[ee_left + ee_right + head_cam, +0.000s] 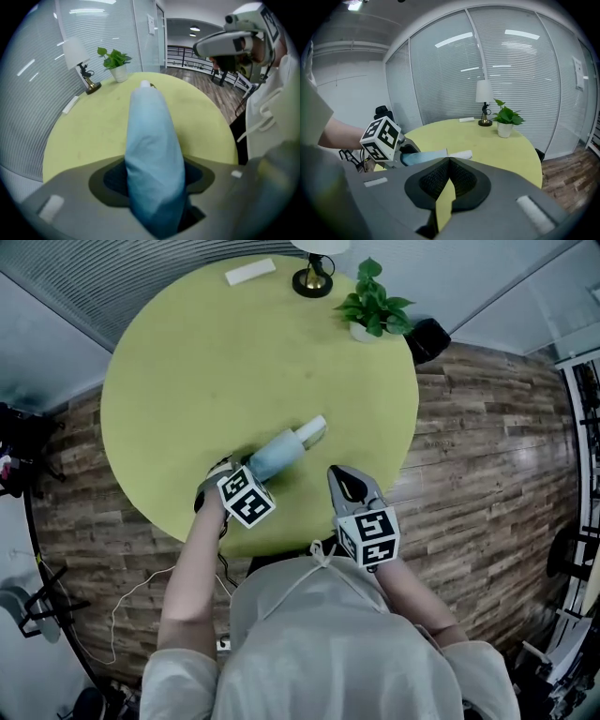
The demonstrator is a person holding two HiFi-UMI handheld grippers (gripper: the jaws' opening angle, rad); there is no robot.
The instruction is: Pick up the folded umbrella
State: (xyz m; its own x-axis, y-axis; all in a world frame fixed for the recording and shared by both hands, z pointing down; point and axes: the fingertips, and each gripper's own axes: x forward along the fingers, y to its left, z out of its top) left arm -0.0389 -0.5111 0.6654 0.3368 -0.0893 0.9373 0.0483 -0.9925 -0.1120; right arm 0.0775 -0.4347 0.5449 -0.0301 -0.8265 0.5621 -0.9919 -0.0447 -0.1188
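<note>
The folded umbrella (283, 450), in a light blue sleeve with a white end, lies slanted over the near part of the round yellow-green table (178, 362). My left gripper (251, 467) is shut on its near end. In the left gripper view the umbrella (152, 140) fills the gap between the jaws of the left gripper (154, 190) and points away over the table (89, 136). My right gripper (345, 482) hovers at the table's near edge, right of the umbrella, shut and holding nothing. In its own view the right gripper (449, 161) looks toward the umbrella (424, 157), whose far end seems to be off the table.
At the table's far edge stand a lamp (314, 277), a potted plant (375, 307) and a white block (250, 271). A black object (428, 338) sits on the wooden floor (478, 456) beyond the plant. Cables (127, 601) trail on the floor at the left. Glass walls with blinds (511, 70) stand behind.
</note>
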